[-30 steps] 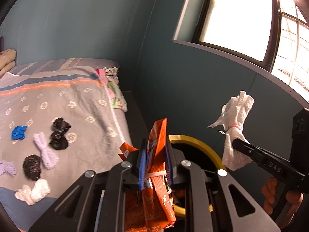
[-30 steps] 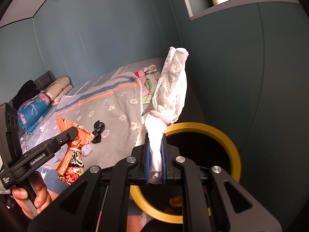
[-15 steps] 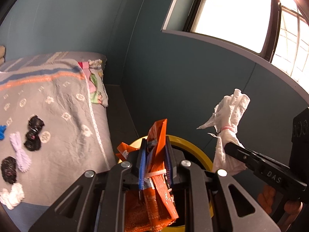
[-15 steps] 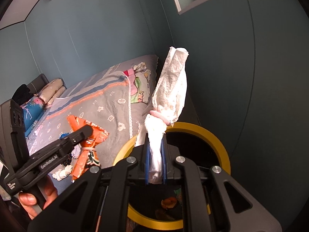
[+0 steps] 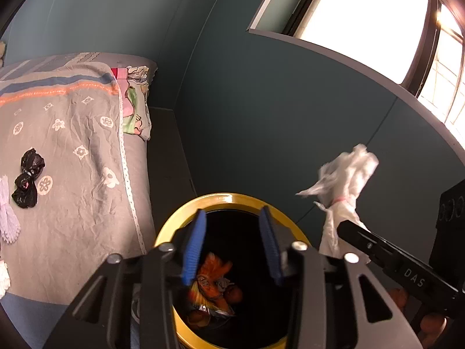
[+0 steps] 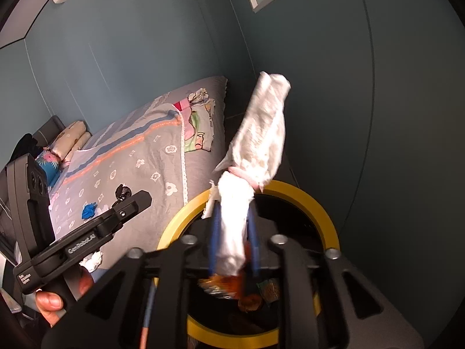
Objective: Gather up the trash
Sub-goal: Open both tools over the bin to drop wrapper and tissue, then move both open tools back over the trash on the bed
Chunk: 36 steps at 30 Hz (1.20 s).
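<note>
A black bin with a yellow rim [image 5: 232, 197] [image 6: 308, 200] stands on the floor between the bed and the wall. My left gripper [image 5: 232, 222] [image 6: 142, 200] hangs over its mouth, and its jaws are opening with nothing between them. The orange snack wrapper [image 5: 212, 285] [image 6: 223, 283] lies inside the bin. My right gripper [image 6: 234, 232] [image 5: 343, 228] is over the rim with its jaws opening too. The white tissue bundle [image 6: 258, 145] [image 5: 345, 186], tied with a pink band, stands loose and blurred between its blue pads.
The grey patterned bed [image 5: 72, 203] lies to the left with several scraps on it: black bundles [image 5: 29, 174], a lilac one [image 5: 8, 226], a blue one [image 6: 88, 210], a white crumple [image 6: 94, 258]. A dark wall and window sill [image 5: 348, 58] stand close behind the bin.
Both grippers have come in over the bin. The left has opened and the orange wrapper has dropped into the bin. The right pads have parted from the white bundle.
</note>
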Motion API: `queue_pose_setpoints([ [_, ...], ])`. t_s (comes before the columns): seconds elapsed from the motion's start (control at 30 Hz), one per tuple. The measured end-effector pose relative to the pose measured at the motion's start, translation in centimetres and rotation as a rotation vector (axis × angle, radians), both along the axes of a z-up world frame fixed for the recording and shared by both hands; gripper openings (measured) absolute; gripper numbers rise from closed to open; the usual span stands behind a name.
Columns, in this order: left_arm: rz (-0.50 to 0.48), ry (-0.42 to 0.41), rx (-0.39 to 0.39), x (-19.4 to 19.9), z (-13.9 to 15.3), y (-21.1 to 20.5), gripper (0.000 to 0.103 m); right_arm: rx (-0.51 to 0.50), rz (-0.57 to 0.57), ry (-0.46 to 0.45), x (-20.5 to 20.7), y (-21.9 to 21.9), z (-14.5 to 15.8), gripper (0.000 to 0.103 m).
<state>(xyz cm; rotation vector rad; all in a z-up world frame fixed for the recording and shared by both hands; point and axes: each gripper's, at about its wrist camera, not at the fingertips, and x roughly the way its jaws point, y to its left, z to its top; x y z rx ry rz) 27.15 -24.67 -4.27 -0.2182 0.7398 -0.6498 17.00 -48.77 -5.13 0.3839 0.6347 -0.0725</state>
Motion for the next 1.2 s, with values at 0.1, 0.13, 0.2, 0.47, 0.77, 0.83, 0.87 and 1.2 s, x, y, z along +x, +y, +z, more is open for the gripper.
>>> queue_pose_setpoints([
  [0.1,0.014,-0.020,0.006,-0.5,0.2,0.6,0.053,-0.009,-0.020,-0.003,-0.2,0.0,-0.2,0.037],
  [0.13,0.023,-0.024,0.006,-0.6,0.3,1.0,0.055,-0.010,-0.025,-0.003,-0.3,0.0,-0.2,0.037],
  [0.2,0.035,-0.027,0.006,-0.8,0.6,1.7,0.059,-0.003,-0.033,0.000,-0.3,0.1,-0.3,0.037],
  [0.47,0.150,-0.085,0.042,-1.6,1.6,6.3,0.081,-0.005,-0.033,-0.011,-0.9,1.2,0.0,0.058],
  [0.77,0.277,-0.088,0.056,-2.0,2.0,13.1,0.088,-0.006,0.050,-0.027,-0.5,5.3,0.7,0.069],
  [0.83,0.304,-0.086,0.055,-2.1,2.1,14.8,0.089,-0.012,0.081,-0.036,0.3,6.7,1.1,0.070],
  [0.87,0.322,-0.087,0.058,-2.1,2.1,15.7,0.089,-0.017,0.099,-0.041,0.5,7.6,1.3,0.071],
  [1.2,0.479,-0.088,0.096,-2.3,1.7,24.5,0.091,-0.033,0.236,-0.065,1.4,14.2,2.7,0.075],
])
